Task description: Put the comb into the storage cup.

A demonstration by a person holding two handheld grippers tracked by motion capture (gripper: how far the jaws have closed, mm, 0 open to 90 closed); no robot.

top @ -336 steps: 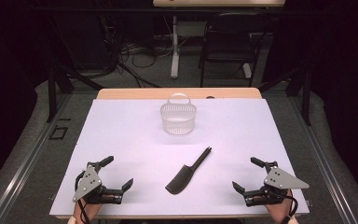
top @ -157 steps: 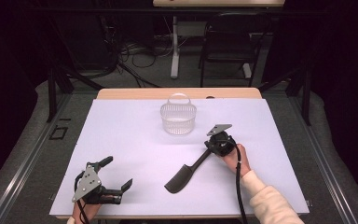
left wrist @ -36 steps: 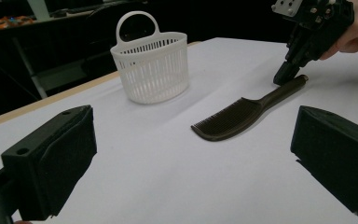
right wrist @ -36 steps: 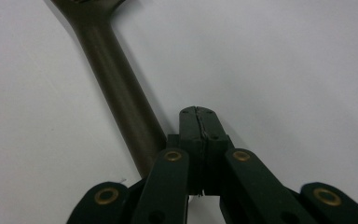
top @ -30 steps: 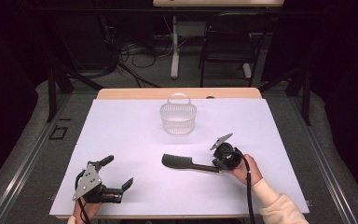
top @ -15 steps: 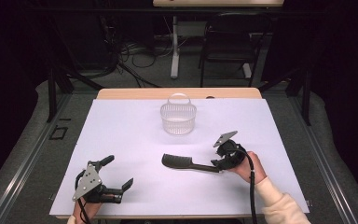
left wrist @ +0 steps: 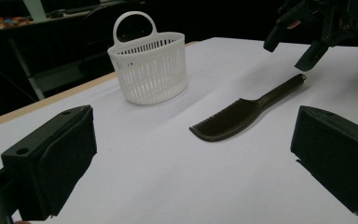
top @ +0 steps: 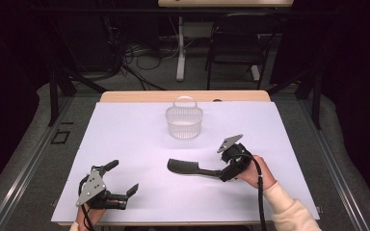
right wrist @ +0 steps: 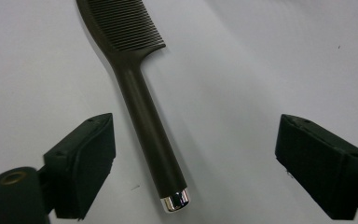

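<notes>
A dark comb lies flat on the white table, teeth end to the left and handle to the right. My right gripper hovers over the handle's end, open. In the right gripper view the comb handle with its silver cap runs between the wide-apart jaws of that gripper, touching neither. My left gripper rests near the front left edge, open and holding nothing. Its own view looks between the jaws of the left gripper at the comb and the right gripper above the handle.
A white slatted basket with a loop handle stands upright at the middle back of the table; the basket looks empty. Chairs, cables and a desk leg lie on the dark floor beyond the far edge.
The right gripper came from the front right to the comb. The comb turned from a diagonal to lying crosswise. In the last second it stayed still. The left gripper has not moved.
</notes>
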